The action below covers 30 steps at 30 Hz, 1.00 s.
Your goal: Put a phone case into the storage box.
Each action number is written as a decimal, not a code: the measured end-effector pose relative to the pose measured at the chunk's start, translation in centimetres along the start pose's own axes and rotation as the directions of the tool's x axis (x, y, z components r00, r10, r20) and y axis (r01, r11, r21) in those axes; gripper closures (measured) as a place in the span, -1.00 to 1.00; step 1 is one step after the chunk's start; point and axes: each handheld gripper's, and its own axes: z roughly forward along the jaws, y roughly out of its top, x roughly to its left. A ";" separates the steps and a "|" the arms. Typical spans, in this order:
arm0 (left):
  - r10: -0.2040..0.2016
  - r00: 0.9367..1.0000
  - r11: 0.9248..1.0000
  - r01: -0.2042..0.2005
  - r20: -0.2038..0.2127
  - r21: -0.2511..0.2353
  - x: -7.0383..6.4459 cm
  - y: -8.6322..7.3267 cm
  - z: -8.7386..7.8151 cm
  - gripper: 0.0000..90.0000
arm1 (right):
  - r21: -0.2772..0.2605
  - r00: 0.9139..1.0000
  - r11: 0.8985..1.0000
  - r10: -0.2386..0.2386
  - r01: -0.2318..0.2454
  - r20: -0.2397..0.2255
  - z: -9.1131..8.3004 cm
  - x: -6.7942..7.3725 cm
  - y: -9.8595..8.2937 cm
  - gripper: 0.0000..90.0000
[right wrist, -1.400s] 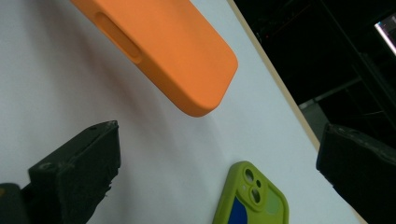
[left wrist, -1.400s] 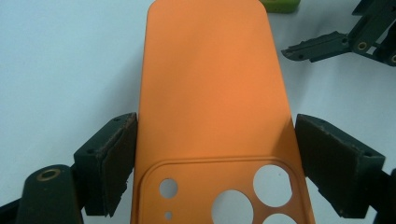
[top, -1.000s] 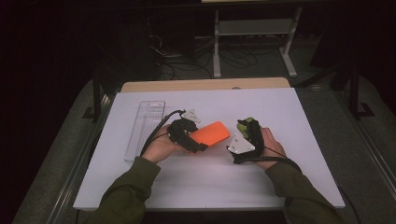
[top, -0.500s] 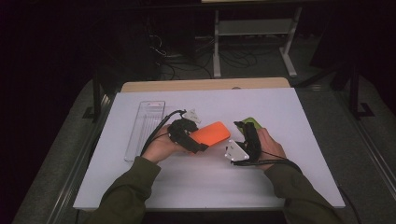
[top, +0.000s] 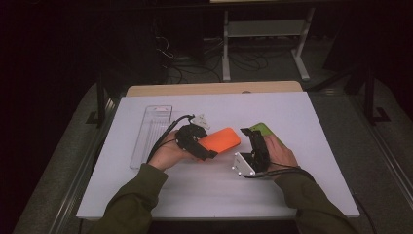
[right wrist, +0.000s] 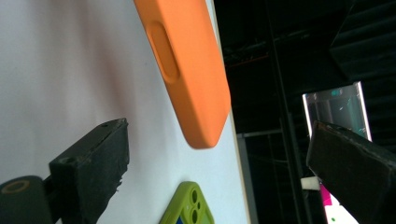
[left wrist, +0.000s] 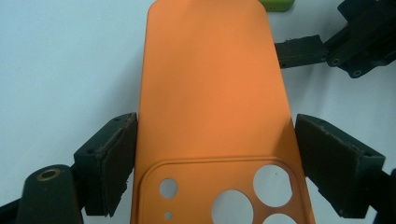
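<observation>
Lying just beyond the held orange case (top: 220, 140): a green case (top: 267, 132).

A white table top (top: 311, 195) with a wooden edge (top: 214, 88) at twelve o'clock is seen in a dim room, grey flooring (top: 384, 161) being spread at three and nine o'clock, while a pale metal stand (top: 265, 34) and tangled cables (top: 180, 68) are set beyond at twelve.
</observation>
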 end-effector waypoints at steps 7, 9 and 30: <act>0.004 1.000 1.000 -0.004 0.005 -0.007 -0.2 0.2 0.0 -0.65 | -0.015 0.997 0.998 -0.063 0.064 0.037 0.0 0.3 0.5 -0.87; -0.004 1.000 1.000 0.004 0.009 -0.016 -0.4 0.3 0.0 -0.65 | -0.028 0.995 0.996 -0.087 0.088 0.059 0.1 0.3 0.6 -0.86; 0.013 1.000 1.000 -0.012 0.028 -0.012 -1.0 0.7 0.2 -0.65 | -0.040 0.981 0.984 -0.169 0.173 0.091 -0.3 1.4 1.9 -0.51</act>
